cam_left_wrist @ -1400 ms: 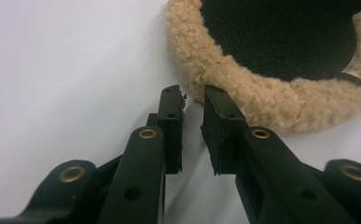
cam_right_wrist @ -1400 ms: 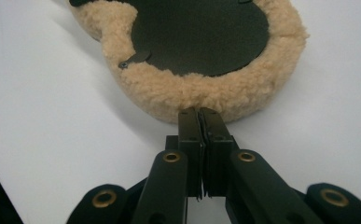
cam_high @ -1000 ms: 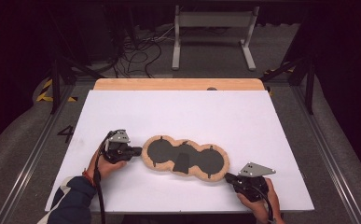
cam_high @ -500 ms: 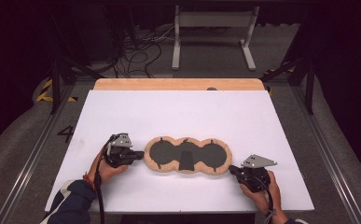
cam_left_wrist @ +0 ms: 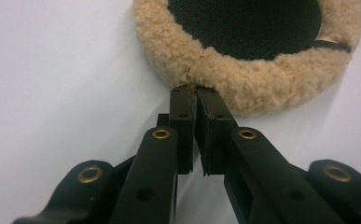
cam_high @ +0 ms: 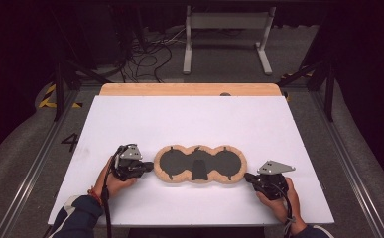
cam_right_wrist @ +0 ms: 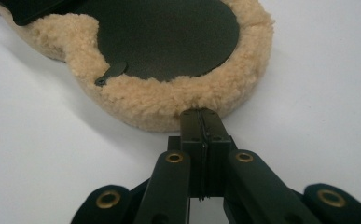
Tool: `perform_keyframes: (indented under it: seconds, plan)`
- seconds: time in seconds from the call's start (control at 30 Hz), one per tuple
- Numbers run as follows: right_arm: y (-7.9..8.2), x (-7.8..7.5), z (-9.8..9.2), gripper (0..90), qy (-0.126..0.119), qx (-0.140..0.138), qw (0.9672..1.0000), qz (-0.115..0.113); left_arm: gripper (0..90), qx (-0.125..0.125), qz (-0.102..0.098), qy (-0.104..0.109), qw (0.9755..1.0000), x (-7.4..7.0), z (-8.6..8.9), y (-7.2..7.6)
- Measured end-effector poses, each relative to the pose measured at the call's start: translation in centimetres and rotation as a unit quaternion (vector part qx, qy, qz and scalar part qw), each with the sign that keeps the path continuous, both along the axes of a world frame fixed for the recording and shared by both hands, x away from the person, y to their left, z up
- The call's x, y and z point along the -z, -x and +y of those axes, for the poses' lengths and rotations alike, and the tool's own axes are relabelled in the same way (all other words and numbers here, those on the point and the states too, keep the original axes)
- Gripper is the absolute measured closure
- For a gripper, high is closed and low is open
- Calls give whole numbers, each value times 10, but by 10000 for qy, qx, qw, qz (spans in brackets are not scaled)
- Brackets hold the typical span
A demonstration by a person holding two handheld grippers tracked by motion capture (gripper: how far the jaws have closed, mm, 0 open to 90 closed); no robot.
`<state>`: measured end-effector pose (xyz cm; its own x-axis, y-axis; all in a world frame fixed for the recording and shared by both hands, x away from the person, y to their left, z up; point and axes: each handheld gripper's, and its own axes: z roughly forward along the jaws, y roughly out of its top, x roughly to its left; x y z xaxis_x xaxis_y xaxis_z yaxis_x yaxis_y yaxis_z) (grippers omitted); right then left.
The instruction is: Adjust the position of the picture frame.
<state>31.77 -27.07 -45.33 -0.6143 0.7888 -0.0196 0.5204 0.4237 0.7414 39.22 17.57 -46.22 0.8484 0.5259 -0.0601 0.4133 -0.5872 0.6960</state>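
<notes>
Item: fleece pad (cam_high: 199, 164), tan rim, dark centre, lying flat on the white board (cam_high: 189, 119) near its near edge. You had the left gripper (cam_high: 147, 166) pinched shut on the left rim and the right gripper (cam_high: 249, 176) shut on the right rim. Best kept level, with even pull from both ends. Wide bare board lay beyond; the near edge sat close.

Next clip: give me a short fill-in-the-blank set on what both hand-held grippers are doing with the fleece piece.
1. The left hand-held gripper is shut on the fleece piece's ____ rim.
2. The right hand-held gripper pinches the ____ end of the piece.
3. The piece lies on a ____ board.

Missing words: tan fleece; opposite; white
</notes>
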Motion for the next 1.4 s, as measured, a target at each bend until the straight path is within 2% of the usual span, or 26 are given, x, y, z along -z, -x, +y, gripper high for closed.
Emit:
perform_keyframes:
  seconds: [0.13,0.17,0.23,0.27,0.3,0.37,0.43,0.47,0.57,0.67,0.7,0.77,0.8,0.83,0.9,1.0,1.03,1.2,1.4]
  plan:
    - [1,-1,-1,888,21,-24,10000,14,853,-18,-17,-39,10000,-1,-1,0]
    - [1,-1,-2,888,17,-32,10000,29,820,-15,-65,-76,9999,-2,0,1]
    - [1,-2,-1,887,41,-49,10000,10,785,-8,-77,-3,10000,-3,4,2]
    - [2,-3,-1,887,49,-58,10000,-5,779,-33,-161,7,9999,-4,6,4]
    - [3,-5,-2,888,52,-67,10000,-21,776,-61,-365,48,9993,-6,10,7]
    - [4,-7,-4,889,16,-54,10000,-40,768,-120,-573,167,9981,-9,16,13]
    - [5,-9,-7,887,-49,-46,10000,-60,763,-242,-687,354,9967,-12,22,21]
    - [5,-9,-7,887,-49,-46,10000,-60,755,-242,-687,354,9967,-12,22,21]
    - [7,-15,-10,879,-176,-119,9997,-95,731,-279,-880,437,9948,-15,29,36]
    - [9,-19,-9,872,-229,-183,9995,-131,678,-278,-804,542,9949,-15,34,46]
    - [10,-20,-8,868,-230,-196,9994,-145,661,-245,-801,518,9951,-15,35,49]
    - [11,-22,-7,863,-234,-221,9993,-165,597,-196,-904,321,9952,-15,35,54]
    - [11,-22,-7,862,-255,-233,9992,-179,574,-185,-931,306,9950,-16,36,55]
    - [11,-23,-7,859,-258,-237,9992,-181,554,-241,-936,432,9944,-17,38,56]
    - [12,-24,-6,839,-313,-294,9989,-189,451,-339,-960,461,9937,-17,40,58]
    - [13,-24,-5,829,-309,-337,9988,-184,425,-368,-957,461,9937,-16,43,60]
    - [13,-24,-5,815,-327,-371,9986,-180,383,-380,-953,452,9937,-14,44,61]
    - [16,-25,2,778,-304,-664,9972,-161,234,-470,-854,327,9947,-8,48,70]
    - [17,-27,11,766,-313,-851,9958,-148,171,-574,-688,355,9953,-3,59,79]
